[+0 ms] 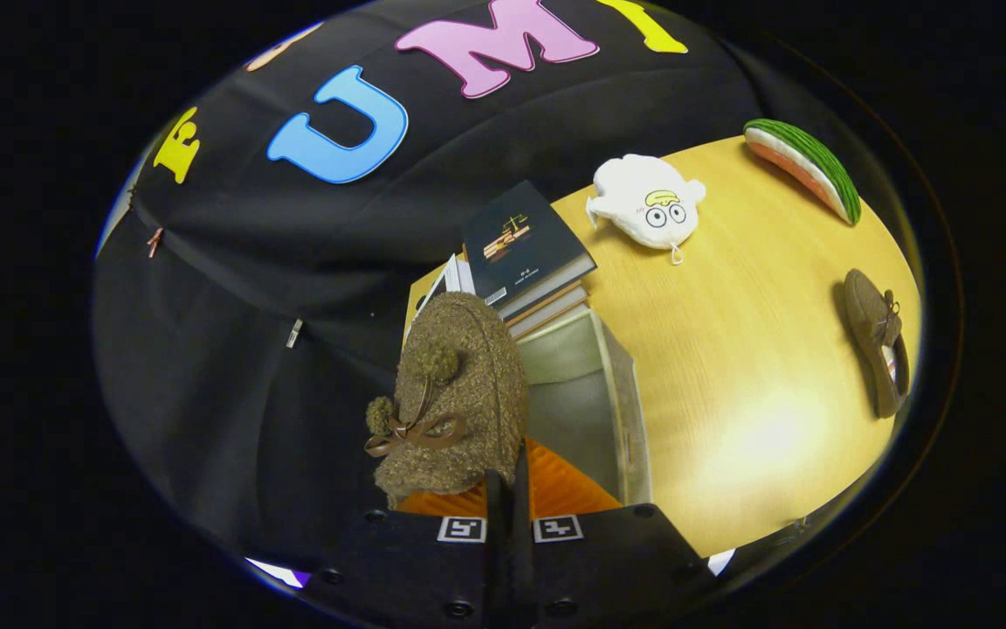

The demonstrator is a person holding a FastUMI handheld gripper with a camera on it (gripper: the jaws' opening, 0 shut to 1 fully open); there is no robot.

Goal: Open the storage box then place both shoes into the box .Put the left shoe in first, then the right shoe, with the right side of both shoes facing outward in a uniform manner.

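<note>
Your tool pinches a fuzzy shoe by its edge, hanging over the open box (second shoe lies well apart on the worktop). That thin grip could let it twist and drop facing wrong.

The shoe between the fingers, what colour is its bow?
Brown, on the olive-brown fuzzy shoe; gripper view shows it best.

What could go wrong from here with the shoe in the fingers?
1. The gripper pinches only a thin edge of the brown shoe, which hangs over the open storage box; it could swing or slip.
2. The shoe sits over the box's near wall beside the stack of books, so it may snag on the rim.
3. The second shoe lies far across the table, a long reach.
</note>
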